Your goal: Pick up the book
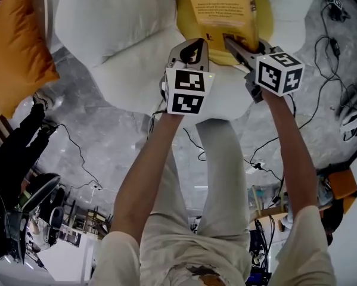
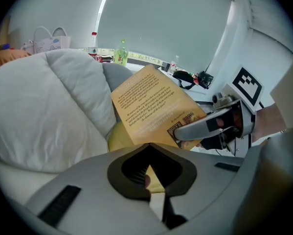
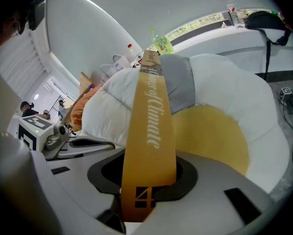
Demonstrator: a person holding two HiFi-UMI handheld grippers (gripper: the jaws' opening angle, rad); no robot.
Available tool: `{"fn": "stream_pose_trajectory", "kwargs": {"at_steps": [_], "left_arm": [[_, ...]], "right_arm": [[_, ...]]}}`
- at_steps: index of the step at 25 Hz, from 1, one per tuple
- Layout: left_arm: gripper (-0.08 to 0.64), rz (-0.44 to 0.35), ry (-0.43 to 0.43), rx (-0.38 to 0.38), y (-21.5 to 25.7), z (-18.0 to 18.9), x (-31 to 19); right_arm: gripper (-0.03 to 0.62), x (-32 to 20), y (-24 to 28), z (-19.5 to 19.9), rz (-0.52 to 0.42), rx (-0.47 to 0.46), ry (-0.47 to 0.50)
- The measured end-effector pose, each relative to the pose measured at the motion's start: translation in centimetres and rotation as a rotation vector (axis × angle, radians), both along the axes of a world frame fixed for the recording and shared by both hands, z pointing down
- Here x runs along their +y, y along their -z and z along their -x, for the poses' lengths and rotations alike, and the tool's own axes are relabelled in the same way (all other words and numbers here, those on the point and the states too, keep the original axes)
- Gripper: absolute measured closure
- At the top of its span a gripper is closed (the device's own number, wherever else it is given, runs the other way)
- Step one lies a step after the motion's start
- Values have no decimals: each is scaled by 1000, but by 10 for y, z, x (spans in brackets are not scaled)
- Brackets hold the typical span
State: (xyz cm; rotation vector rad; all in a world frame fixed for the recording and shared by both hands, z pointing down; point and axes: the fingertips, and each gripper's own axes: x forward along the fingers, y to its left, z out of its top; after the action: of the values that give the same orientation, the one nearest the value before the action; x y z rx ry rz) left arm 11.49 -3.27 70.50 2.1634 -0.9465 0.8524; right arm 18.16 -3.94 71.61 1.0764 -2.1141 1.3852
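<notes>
**A:** Head view first. Where's the book [image 1: 220,5]?

**B:** At twelve o'clock, over the yellow cushion [image 1: 263,11], with its top cut off by the frame. The right gripper [image 1: 233,42] is clamped on its lower edge and the left gripper [image 1: 196,42] is at the near corner. Two holds probably keep it from swinging.

**A:** Left gripper view?

**B:** The jaw tips look pinched on the book's bottom edge, but the gripper's body hides most of the contact. The other gripper bites at four o'clock.

**A:** Right gripper view?

**B:** The jaws are closed on the spine, which runs up toward twelve. The title's far end is unreadable.

The book [image 1: 220,8] is a closed orange-yellow paperback, with dark print on the back cover and pale lettering down the spine. The right gripper [image 1: 230,40] clamps its near end across the spine. The left gripper [image 1: 197,43] pinches its near corner, and the rest juts beyond both.
</notes>
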Motion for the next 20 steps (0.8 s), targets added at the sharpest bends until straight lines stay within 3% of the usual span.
{"fn": "stream_pose_trajectory", "kwargs": {"at_steps": [20], "left_arm": [[555, -35, -17, 53, 156, 28, 4]], "right_arm": [[433, 3, 155, 22, -70, 4, -104]]}}
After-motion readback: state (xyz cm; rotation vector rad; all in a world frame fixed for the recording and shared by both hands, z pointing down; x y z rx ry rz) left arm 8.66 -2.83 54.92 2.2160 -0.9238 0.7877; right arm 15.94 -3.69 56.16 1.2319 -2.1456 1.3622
